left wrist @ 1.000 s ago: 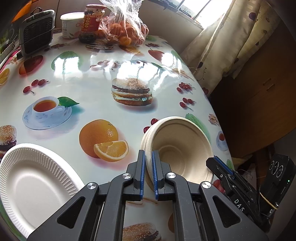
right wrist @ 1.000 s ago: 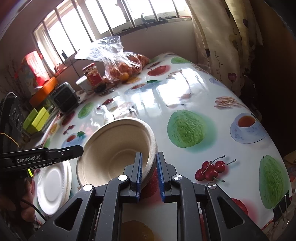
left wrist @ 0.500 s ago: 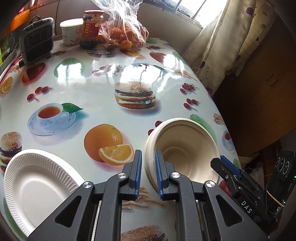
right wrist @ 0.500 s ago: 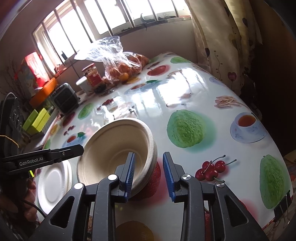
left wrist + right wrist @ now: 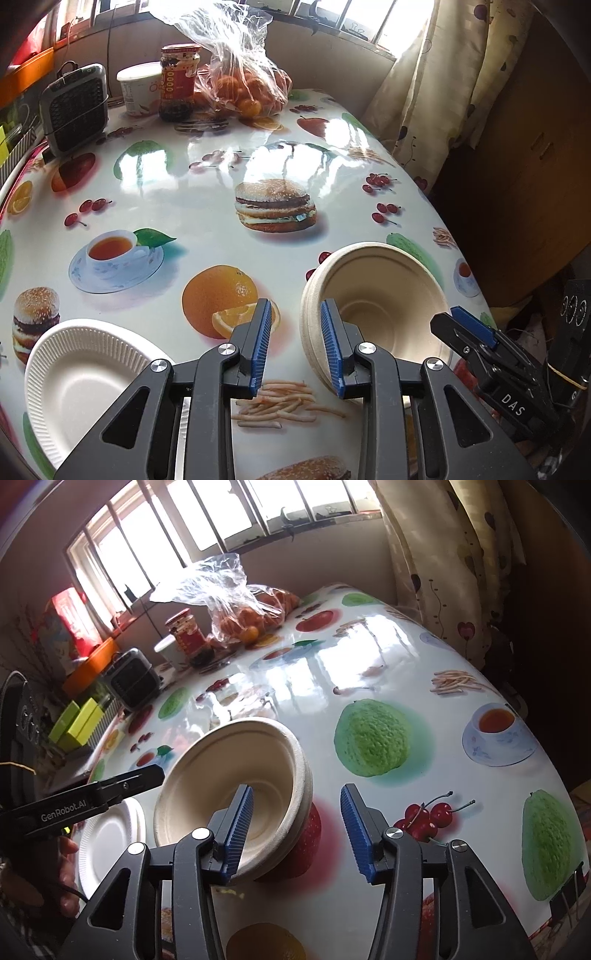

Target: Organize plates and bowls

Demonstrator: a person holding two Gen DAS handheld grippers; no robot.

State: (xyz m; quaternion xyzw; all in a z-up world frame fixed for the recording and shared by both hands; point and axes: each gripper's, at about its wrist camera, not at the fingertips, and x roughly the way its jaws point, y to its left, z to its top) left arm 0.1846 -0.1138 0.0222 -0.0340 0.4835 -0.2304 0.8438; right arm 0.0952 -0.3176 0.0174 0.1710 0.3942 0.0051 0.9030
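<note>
While both grippers let go, a glossy table [image 5: 207, 206] printed with fruit, burgers and teacups fills both views. The landmark is the bowls [image 5: 376, 306], a nested beige stack of pulp-paper bowls with thick rolled rims, standing upright near the table's near edge. Just left of the bowls sit the plates [image 5: 77, 373], white with ribbed rims; how many are stacked cannot be told. Far beyond the bowls, by the window, stand a bag of oranges [image 5: 243, 88], a jar [image 5: 179, 81], a tub [image 5: 138, 86] and a small heater [image 5: 74, 107].

The stacking looks done; what seems left is to pull back.

The left gripper [image 5: 297, 349] is opening, its jaws astride the bowls' left rim with a gap showing. The right gripper [image 5: 297, 829] is opening wider, astride the right rim, pads clear.
</note>
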